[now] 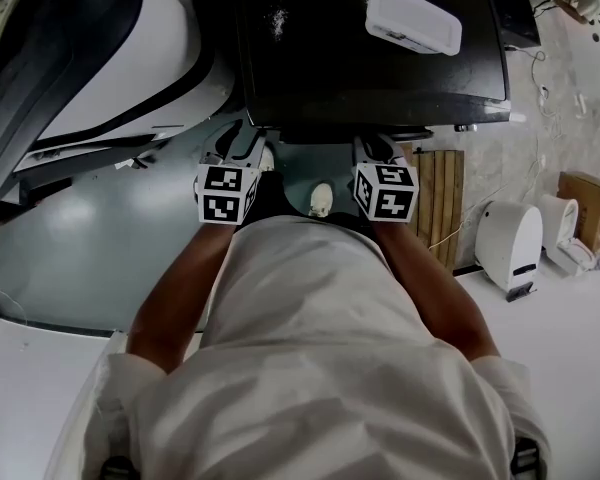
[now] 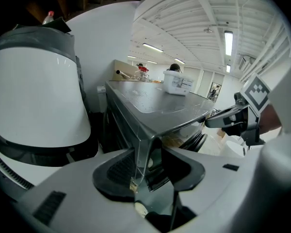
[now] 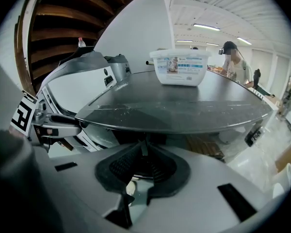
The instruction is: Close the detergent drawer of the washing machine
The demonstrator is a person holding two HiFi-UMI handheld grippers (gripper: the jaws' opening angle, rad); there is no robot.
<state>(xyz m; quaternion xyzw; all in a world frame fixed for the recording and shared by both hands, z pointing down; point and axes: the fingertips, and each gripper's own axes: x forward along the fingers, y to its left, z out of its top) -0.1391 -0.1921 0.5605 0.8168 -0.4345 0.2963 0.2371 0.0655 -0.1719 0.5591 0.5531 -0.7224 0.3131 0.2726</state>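
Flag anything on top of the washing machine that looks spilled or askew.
White specks lie scattered on the washing machine's dark top, toward its left side in the head view; they may be spilled powder. The white lidded box sits at an angle to the top's edges. Nothing else stands out.

Dim below, bright overhead
Ceiling strip lights (image 2: 228,41) glare in both tool views, edges bending into black vignette; head view dimmer, machine top (image 1: 370,58) nearly black.

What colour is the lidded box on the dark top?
White plastic lidded box, blue label; right gripper view.
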